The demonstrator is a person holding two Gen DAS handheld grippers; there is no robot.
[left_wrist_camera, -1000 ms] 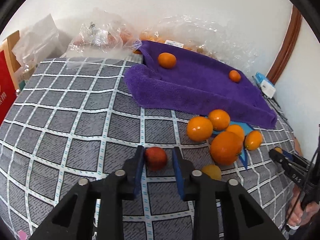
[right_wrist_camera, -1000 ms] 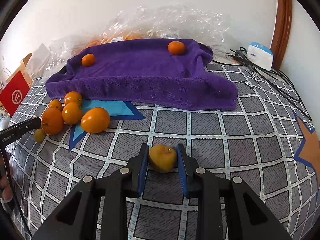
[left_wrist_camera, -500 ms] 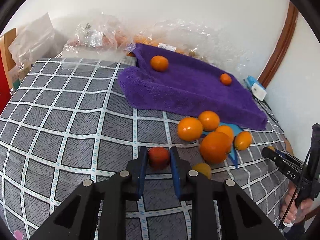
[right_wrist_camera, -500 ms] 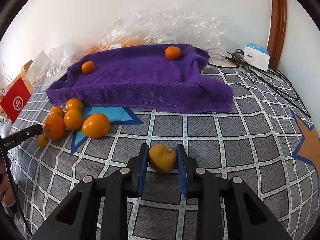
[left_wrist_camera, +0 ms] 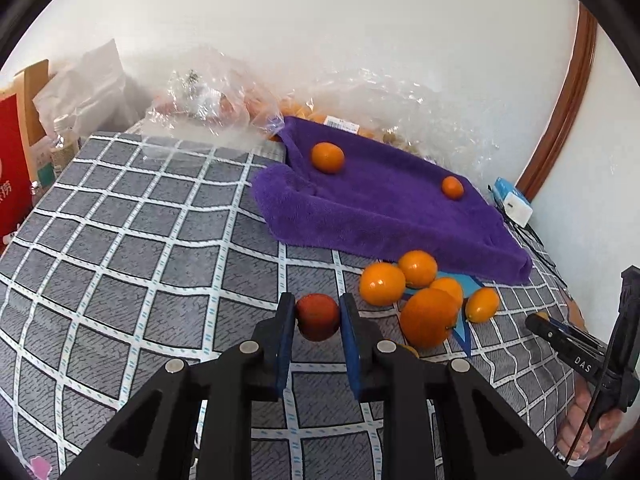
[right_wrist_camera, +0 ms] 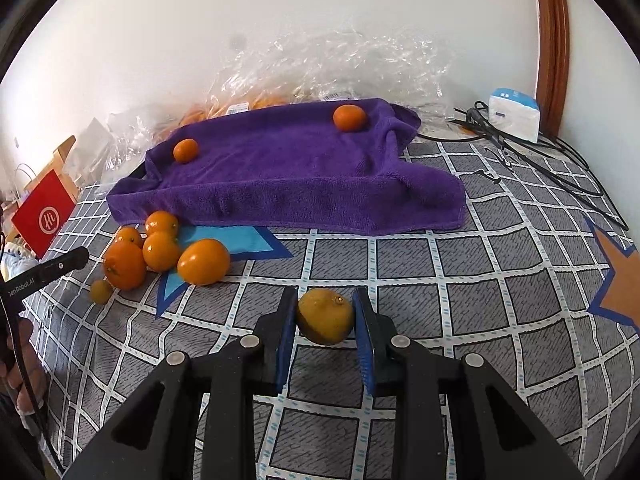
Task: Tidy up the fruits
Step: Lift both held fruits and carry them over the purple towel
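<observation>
Two fruits are pinched at once: the left gripper (left_wrist_camera: 318, 316) has its fingers closed snug on a small red fruit (left_wrist_camera: 317, 315), and the right gripper (right_wrist_camera: 325, 320) has its fingers clamped on a yellowish fruit (right_wrist_camera: 326, 315), both low over the checked bed cover (right_wrist_camera: 460, 300). Best move now, I'd say, is a straight, gentle lift before carrying toward the purple towel (right_wrist_camera: 288, 168), where two oranges already sit. Keep clear of the loose orange pile (left_wrist_camera: 420, 292) beside the left fingers so nothing rolls.
</observation>
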